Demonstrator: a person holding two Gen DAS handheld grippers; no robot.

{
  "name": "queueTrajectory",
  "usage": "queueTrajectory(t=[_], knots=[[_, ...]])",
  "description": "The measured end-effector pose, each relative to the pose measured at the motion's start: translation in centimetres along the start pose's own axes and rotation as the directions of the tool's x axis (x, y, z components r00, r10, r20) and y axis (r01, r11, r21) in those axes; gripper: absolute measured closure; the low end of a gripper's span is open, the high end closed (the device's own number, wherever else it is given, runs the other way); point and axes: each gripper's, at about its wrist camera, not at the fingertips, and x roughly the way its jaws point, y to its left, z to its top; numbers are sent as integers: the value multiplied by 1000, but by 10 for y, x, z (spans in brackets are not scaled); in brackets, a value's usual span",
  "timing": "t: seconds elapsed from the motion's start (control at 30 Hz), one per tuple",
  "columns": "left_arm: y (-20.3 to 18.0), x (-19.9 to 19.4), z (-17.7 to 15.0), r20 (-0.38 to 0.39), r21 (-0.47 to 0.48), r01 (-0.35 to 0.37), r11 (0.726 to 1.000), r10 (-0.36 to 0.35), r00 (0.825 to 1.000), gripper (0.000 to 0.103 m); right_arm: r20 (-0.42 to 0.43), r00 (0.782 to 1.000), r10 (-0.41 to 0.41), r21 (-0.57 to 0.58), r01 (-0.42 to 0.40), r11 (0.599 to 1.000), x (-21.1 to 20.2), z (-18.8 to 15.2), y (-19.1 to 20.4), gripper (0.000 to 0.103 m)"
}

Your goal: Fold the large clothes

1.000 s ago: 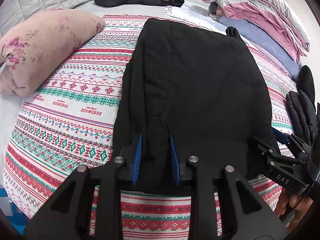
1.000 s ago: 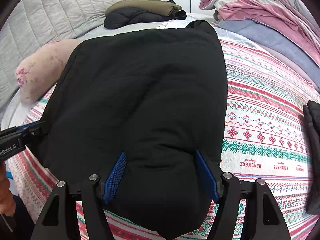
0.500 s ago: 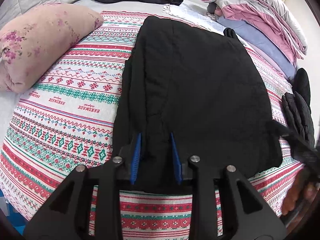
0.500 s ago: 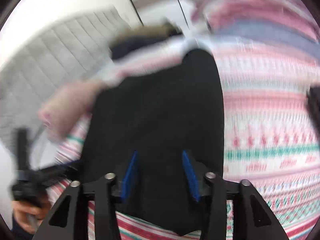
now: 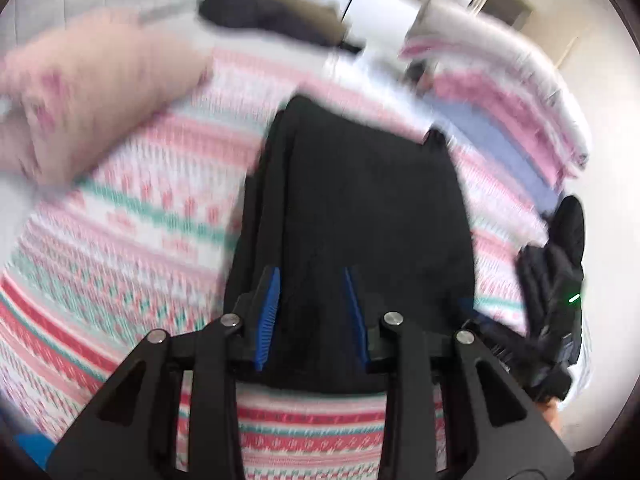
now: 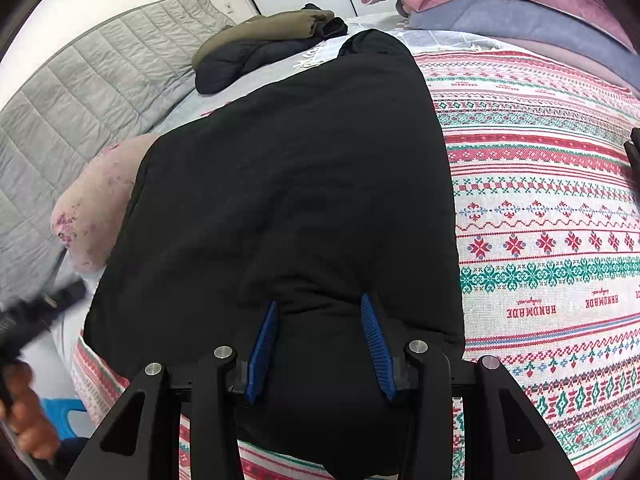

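Observation:
A black padded garment [image 5: 360, 184] lies lengthwise on a red, green and white patterned blanket [image 5: 140, 240]. The left wrist view is blurred by motion. My left gripper [image 5: 311, 276] grips a bunched fold at the garment's near left edge. Its jaws are easing open a little, with fabric still pressed between the blue pads. In the right wrist view the garment [image 6: 300, 160] fills the middle. My right gripper [image 6: 320, 302] is shut on a thick fold at the near right edge. The left gripper [image 6: 36, 316] and the hand holding it show blurred at the left.
A pink floral pillow [image 6: 92, 208] lies left of the garment. Folded pink, grey and blue bedding [image 6: 500, 0] is stacked at the back right, with dark and olive jackets [image 6: 264, 40] at the back. Black clothing [image 5: 560, 240] lies at the right edge. A grey quilted headboard [image 6: 80, 92] stands at the left.
The right jaws narrowed from wide open onto the garment's near fold. The left gripper rose with the fold it holds, and its view tilted up and blurred.

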Motion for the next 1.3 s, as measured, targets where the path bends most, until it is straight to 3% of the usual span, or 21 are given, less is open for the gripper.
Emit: queueTrajectory(t=[0.07, 0.13, 0.3, 0.4, 0.47, 0.53, 0.67, 0.8, 0.9, 0.97, 1.1, 1.17, 1.27, 1.3], knots=[[-12, 3, 9, -16, 54, 29, 998, -28, 999, 68, 3, 1000, -6, 1, 6, 1000, 6, 2, 4, 59], [-17, 14, 17, -34, 47, 46, 998, -44, 998, 68, 5, 1000, -13, -2, 13, 1000, 6, 3, 3, 59], [-40, 51, 44, -91, 109, 52, 993, -42, 995, 66, 10, 1000, -6, -1, 6, 1000, 5, 4, 3, 59], [-44, 83, 52, -119, 152, -18, 988, 36, 992, 61, 10, 1000, 2, -3, -2, 1000, 4, 3, 2, 59], [-30, 116, 43, -201, 112, -80, 990, 102, 974, 61, 8, 1000, 14, -4, -14, 1000, 2, 3, 0, 59], [-20, 136, 33, -234, 79, -77, 994, 94, 968, 61, 6, 1000, 22, -5, -22, 1000, -1, 2, -1, 59], [-24, 132, 28, -210, 120, -97, 988, 121, 970, 61, 20, 1000, 2, -54, -1, 999, -10, 3, 6, 56], [-11, 132, 32, -235, 52, -67, 996, 77, 969, 70, 63, 997, 38, -66, -34, 997, -30, 15, 3, 51], [-4, 132, 32, -240, 17, -46, 999, 48, 969, 72, 123, 990, 70, -29, -67, 997, -44, 45, -8, 50], [-1, 129, 32, -242, 8, -33, 999, 34, 970, 73, 145, 989, 42, 40, -48, 998, -43, 79, -25, 50], [1, 127, 32, -247, -1, -19, 1000, 18, 969, 73, 33, 999, 27, 94, -30, 995, -4, 124, -42, 50], [-2, 129, 33, -250, 8, -21, 1000, 23, 968, 73, -48, 999, 1, 83, 3, 997, 27, 127, -46, 49], [-1, 131, 35, -260, 1, -16, 1000, 16, 966, 73, -112, 980, -163, -34, 160, 986, 84, 113, -36, 47], [1, 132, 35, -262, -6, -13, 1000, 10, 965, 73, -106, 978, -178, -39, 174, 984, 83, 113, -34, 47]])
